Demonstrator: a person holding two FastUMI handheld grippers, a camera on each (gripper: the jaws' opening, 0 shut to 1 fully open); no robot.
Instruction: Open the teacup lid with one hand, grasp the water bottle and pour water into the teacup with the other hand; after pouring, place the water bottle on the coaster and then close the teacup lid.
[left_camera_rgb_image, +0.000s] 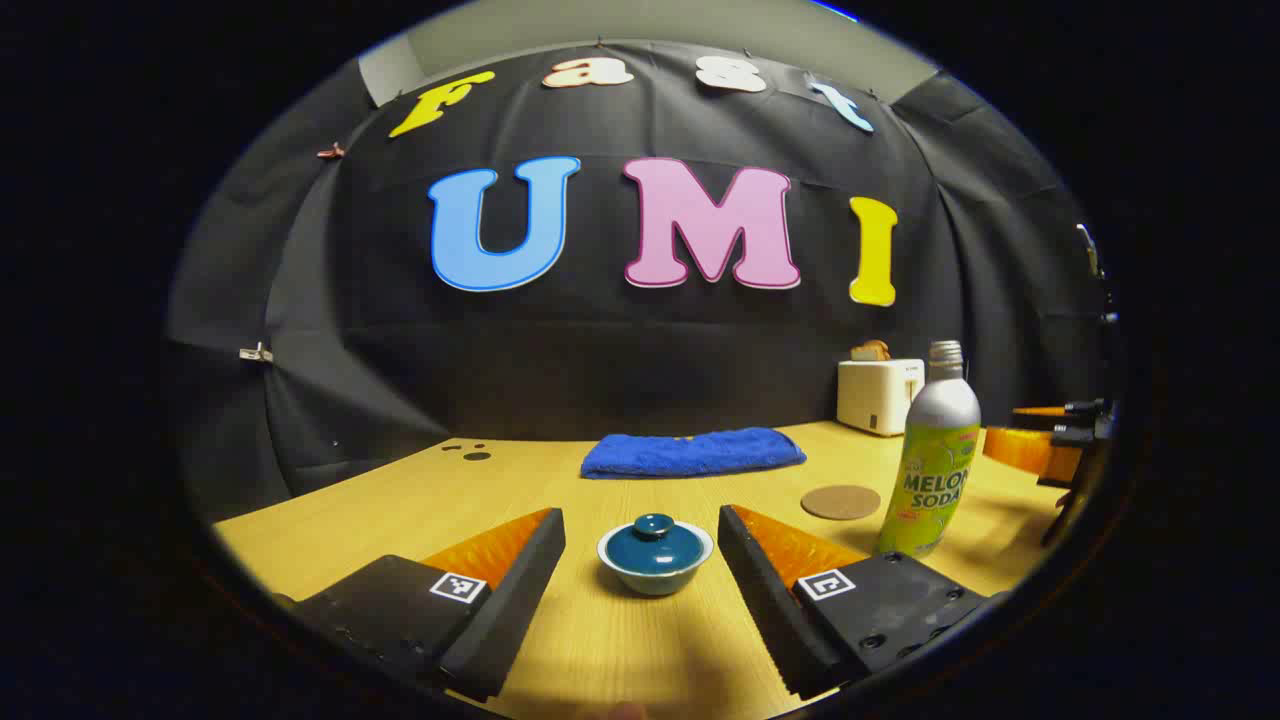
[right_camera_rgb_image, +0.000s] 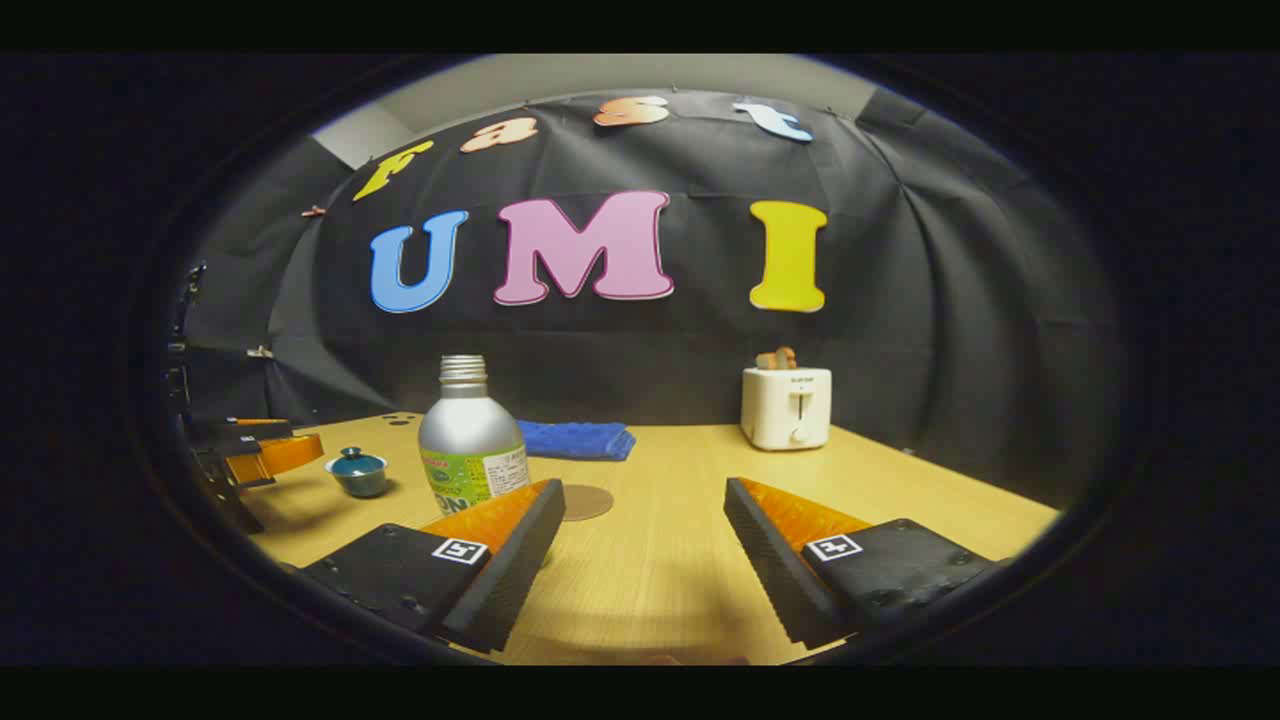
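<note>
Bare bench (left_camera_rgb_image: 400, 500) stretches toward its far edge. Left gripper (left_camera_rgb_image: 640, 570) fingers spread wide, the lidded teacup (left_camera_rgb_image: 655, 555) between them, untouched. Right gripper (right_camera_rgb_image: 640, 560) fingers released; bottle (right_camera_rgb_image: 470, 440) at ten o'clock, coaster (right_camera_rgb_image: 585, 502) just beside it.

Wooden table (left_camera_rgb_image: 640, 640) before black cloth wall (left_camera_rgb_image: 640, 370)

Teacup (left_camera_rgb_image: 655, 572): small pale bowl, upright on the tabletop (left_camera_rgb_image: 620, 650); teal domed lid (left_camera_rgb_image: 655, 547) with round knob seated on it, closed; water bottle (left_camera_rgb_image: 930, 470): silver metal, green-yellow label, bare threaded neck with no cap, upright, well to the cup's right; coaster (left_camera_rgb_image: 841, 502): round brown disc, flat, bare, just beside the bottle.
</note>
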